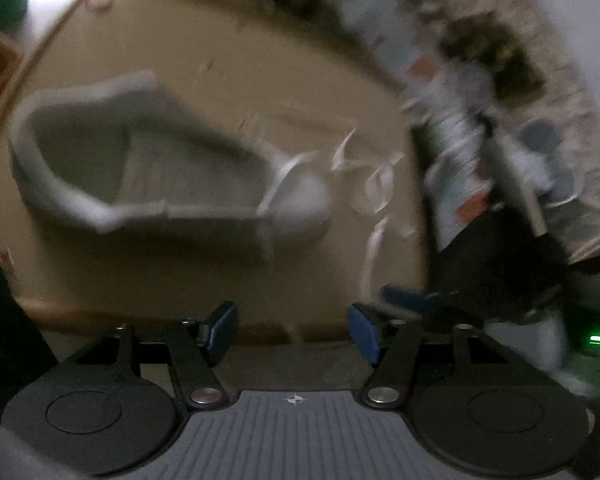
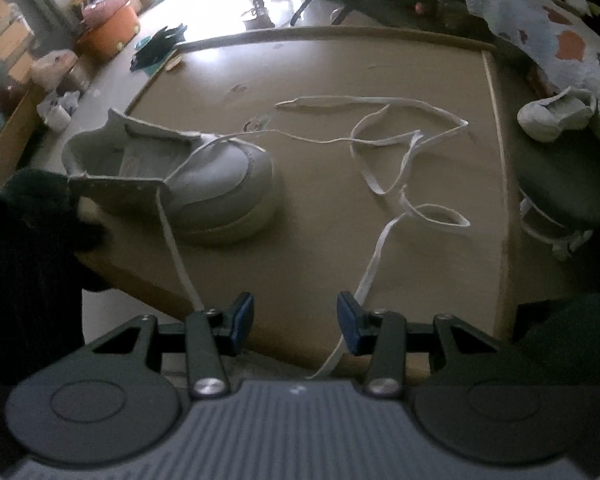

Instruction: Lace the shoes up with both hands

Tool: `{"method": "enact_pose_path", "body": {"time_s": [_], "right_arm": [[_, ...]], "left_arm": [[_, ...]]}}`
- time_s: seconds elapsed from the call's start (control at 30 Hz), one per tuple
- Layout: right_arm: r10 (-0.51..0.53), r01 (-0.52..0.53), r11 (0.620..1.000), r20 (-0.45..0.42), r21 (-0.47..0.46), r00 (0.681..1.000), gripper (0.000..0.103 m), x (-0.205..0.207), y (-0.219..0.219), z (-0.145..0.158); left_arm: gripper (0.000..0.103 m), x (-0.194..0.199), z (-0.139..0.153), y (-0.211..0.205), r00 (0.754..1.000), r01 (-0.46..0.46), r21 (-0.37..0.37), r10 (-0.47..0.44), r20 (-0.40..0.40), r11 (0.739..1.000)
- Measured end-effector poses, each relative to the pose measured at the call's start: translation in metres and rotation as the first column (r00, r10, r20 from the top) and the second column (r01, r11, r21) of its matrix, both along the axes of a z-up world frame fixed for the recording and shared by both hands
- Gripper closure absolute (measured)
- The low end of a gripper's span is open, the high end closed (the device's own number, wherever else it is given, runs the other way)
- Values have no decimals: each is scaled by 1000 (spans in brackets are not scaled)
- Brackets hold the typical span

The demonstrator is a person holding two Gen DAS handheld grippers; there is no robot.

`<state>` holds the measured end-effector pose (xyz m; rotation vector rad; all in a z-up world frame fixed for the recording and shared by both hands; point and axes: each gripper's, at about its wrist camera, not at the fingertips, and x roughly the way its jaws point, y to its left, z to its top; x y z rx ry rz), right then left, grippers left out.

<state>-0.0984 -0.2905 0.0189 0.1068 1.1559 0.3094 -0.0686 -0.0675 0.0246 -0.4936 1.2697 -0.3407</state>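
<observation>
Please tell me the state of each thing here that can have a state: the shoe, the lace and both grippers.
Shoe: upright on the table, hardly laced.
Lace: threaded near the toe, the rest loose on the table.
Left gripper: open, nothing between its fingers.
Right gripper: open, lace passing beside one finger.

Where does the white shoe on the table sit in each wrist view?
Left wrist: shoe left of centre, blurred, toe pointing right.
Right wrist: shoe left of centre, toe pointing right, sharper.
Shared landmark: the loose white lace on the tan table right of the toe.
</observation>
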Motion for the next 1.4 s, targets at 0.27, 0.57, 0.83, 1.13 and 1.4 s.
{"method": "enact_pose_path", "body": {"time_s": [0.27, 0.57, 0.83, 1.13, 1.4], "right_arm": [[-59, 59, 998, 8, 27, 998, 58, -3, -12, 0], [-54, 54, 998, -1, 22, 999, 58, -4, -11, -3], [192, -195, 971, 41, 136, 981, 58, -9, 0, 9], [564, -568, 823, 152, -25, 811, 58, -5, 62, 16], [703, -701, 711, 105, -63, 704, 100, 8, 100, -2]], "left_arm": [[56, 10, -29, -21, 998, 37, 69, -33, -45, 997], [100, 15, -38, -26, 1000, 8, 18, -8, 20, 1000], [102, 7, 4, 9, 995, -51, -55, 56, 88, 997], [101, 10, 25, 35, 990, -111, -152, 123, 70, 982], [95, 14, 17, 41, 989, -131, -223, 144, 40, 966]]}}
